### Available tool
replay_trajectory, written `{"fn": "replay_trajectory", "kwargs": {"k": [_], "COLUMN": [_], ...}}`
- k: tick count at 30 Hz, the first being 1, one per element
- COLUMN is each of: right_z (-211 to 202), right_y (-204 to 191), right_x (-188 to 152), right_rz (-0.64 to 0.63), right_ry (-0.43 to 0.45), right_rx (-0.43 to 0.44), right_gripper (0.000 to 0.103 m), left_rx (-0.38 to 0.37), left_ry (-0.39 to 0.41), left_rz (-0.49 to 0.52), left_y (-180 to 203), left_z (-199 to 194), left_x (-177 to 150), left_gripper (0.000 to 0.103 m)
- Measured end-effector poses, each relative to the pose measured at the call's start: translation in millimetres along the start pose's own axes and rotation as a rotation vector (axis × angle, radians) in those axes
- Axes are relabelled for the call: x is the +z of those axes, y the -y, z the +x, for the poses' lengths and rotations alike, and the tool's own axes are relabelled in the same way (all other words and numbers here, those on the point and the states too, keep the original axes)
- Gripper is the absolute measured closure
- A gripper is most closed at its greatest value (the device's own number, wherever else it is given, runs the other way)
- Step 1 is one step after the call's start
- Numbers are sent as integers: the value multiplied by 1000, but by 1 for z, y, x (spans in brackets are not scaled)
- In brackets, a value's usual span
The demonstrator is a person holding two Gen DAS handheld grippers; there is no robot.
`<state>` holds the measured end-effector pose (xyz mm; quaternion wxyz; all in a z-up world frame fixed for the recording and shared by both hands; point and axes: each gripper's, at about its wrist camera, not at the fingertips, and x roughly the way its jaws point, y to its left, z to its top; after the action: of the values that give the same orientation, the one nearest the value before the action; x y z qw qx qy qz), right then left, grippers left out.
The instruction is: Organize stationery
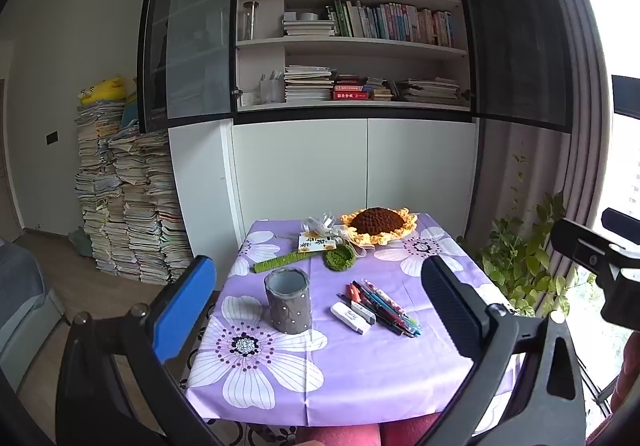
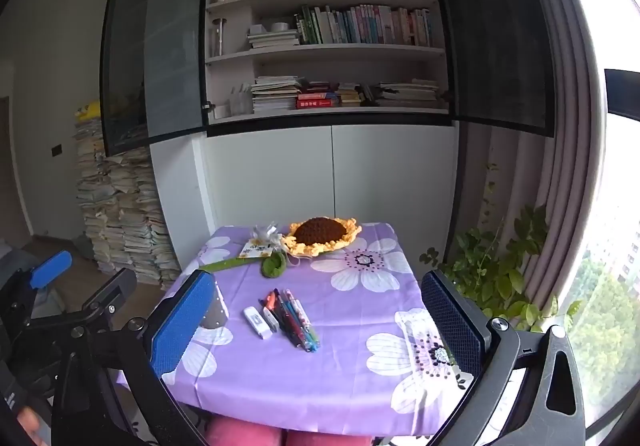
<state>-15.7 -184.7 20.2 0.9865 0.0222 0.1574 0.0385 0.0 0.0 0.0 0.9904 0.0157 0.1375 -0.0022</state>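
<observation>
A grey fabric pen holder [image 1: 288, 300] stands upright and empty on the purple flowered tablecloth [image 1: 360, 366]. Right of it lie several pens [image 1: 382, 304] bunched together and two white erasers [image 1: 352, 317]. My left gripper [image 1: 316, 310] is open and empty, held above the near table edge. In the right wrist view the pens [image 2: 294, 316] and erasers [image 2: 260, 322] lie mid-table; the holder [image 2: 216, 312] is mostly hidden behind my blue finger pad [image 2: 182, 322]. My right gripper [image 2: 320, 322] is open and empty above the near edge.
A crocheted sunflower [image 1: 378, 224] with its green stem [image 1: 286, 261], a green crochet leaf [image 1: 340, 257] and a tag card [image 1: 316, 243] lie at the table's back. A bookcase stands behind, paper stacks [image 1: 128, 206] at left, a plant [image 1: 524, 254] and window at right.
</observation>
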Motion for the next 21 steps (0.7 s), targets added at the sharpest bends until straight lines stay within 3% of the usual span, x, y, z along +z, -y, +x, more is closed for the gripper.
{"fn": "replay_trajectory", "kwargs": {"k": [8,21], "right_z": [8,12], "right_y": [-2,-5], "right_x": [3,-3], "right_rz": [15,-2], "right_ry": [-58,-67], "right_rx": [0,5], "right_gripper": [0,0], "left_rx": [7,1], "left_ry": [-8,-36], "left_rz": [0,-5], "left_y": [-1,-3], "left_z": [5,15], "left_x": [-7,-7], "left_gripper": [1,1]}}
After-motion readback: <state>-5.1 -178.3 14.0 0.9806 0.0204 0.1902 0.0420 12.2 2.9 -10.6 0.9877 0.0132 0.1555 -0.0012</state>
